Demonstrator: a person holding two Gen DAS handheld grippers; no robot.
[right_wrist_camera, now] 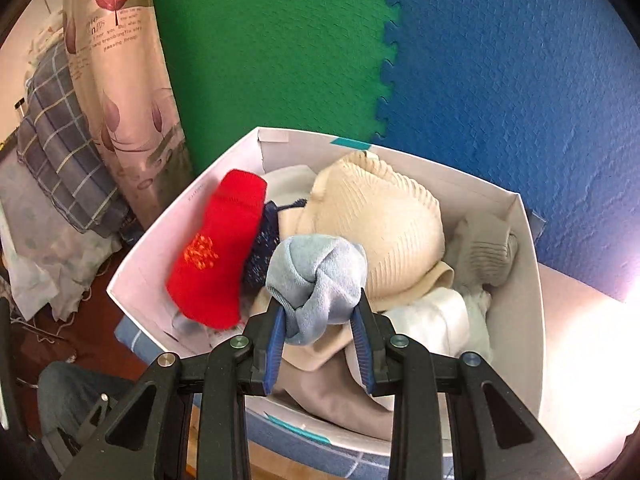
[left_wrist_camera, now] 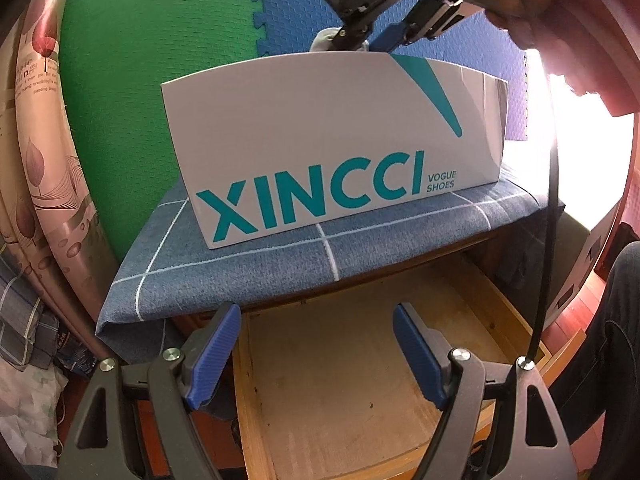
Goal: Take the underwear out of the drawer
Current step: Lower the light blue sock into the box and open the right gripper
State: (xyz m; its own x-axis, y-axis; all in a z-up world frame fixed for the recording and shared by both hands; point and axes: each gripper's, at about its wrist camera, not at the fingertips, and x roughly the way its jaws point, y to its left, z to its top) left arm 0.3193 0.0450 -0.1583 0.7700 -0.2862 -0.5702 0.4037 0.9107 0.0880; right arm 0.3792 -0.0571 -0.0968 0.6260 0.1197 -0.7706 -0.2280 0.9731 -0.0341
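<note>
- the right hand-held gripper (right_wrist_camera: 320,312) is clenched on a light blue rolled garment (right_wrist_camera: 316,276), held over the white shoe box (right_wrist_camera: 532,280) of clothes.
- the left hand-held gripper (left_wrist_camera: 316,344) hangs released over the bare open drawer (left_wrist_camera: 340,380).
- step in hand looks like delivery; next calls for letting go inside the box.

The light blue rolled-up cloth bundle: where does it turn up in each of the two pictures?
Left wrist view: not clearly visible; only a pale scrap shows behind the white shoe box rim, at the right hand-held gripper, too small to identify.
Right wrist view: the light blue bundle sits centre, between the right hand-held gripper pads, above the clothes in the box.
Shared landmark: the jigsaw seam between green and blue foam mats.
</note>
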